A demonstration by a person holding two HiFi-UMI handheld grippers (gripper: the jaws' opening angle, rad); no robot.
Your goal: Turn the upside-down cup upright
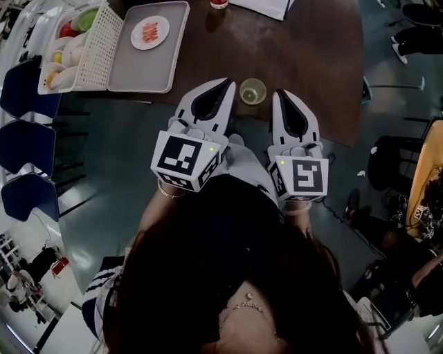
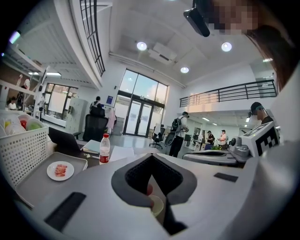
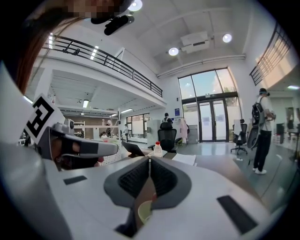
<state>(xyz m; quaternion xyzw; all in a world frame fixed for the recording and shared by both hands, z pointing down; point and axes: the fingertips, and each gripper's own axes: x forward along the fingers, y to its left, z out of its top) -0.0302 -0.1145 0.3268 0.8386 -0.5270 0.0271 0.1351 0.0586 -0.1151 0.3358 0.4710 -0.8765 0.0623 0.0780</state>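
A pale yellow-green cup [image 1: 252, 90] stands mouth up on the brown table [image 1: 304, 55], close to its near edge. My left gripper [image 1: 227, 82] is just left of the cup and my right gripper [image 1: 279, 92] just right of it. Both are shut with nothing between the jaws, and neither touches the cup. In the left gripper view the cup [image 2: 157, 205] shows low through the gap under the shut jaws of the left gripper [image 2: 151, 157]. The right gripper view shows the cup [image 3: 144, 212] the same way below the right gripper [image 3: 149, 161].
A grey tray [image 1: 138, 69] with a white plate of food [image 1: 150, 32] lies at the table's far left, beside a white basket [image 1: 97, 48] and bowls of food [image 1: 66, 55]. A red-capped bottle [image 2: 104, 149] and papers [image 1: 266, 5] sit at the far edge. Blue chairs [image 1: 28, 90] line the left.
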